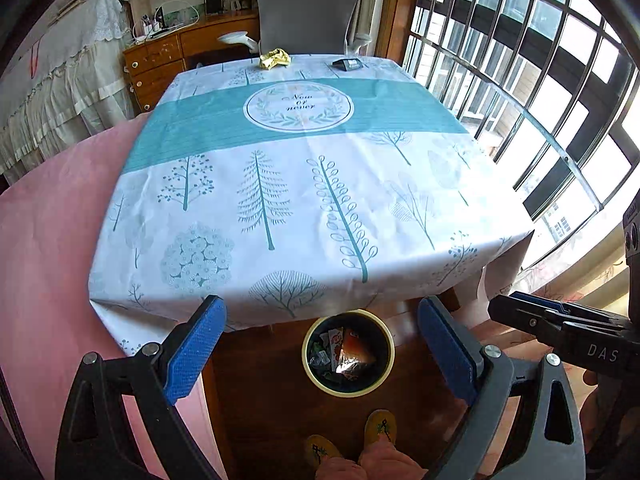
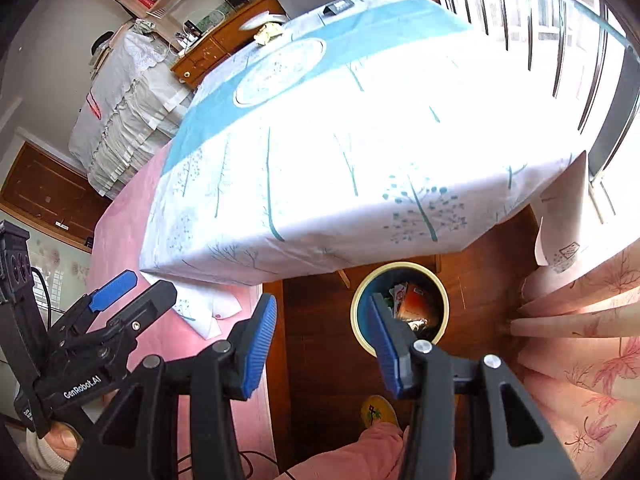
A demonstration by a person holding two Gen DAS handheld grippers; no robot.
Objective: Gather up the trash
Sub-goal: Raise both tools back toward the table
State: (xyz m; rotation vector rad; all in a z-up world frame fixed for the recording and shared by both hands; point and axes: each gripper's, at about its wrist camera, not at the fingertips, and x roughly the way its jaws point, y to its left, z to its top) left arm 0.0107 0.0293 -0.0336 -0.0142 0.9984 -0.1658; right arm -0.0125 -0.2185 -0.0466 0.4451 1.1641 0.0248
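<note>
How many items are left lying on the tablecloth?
2: a crumpled yellow wrapper at the far edge, and a small dark box to its right. Nothing else shows.

Left wrist view: the camera is looking forward and down over the near edge of the counter (image 1: pixel 288 184), taking in its whole top. Right wrist view: the camera is sitting lower, tilting leftward, closer to the floor. Both views are sharing the counter, the trash bin (image 1: pixel 348 354) (image 2: pixel 438 300) below it, and the window (image 1: pixel 520 80) (image 2: pixel 560 20).
</note>
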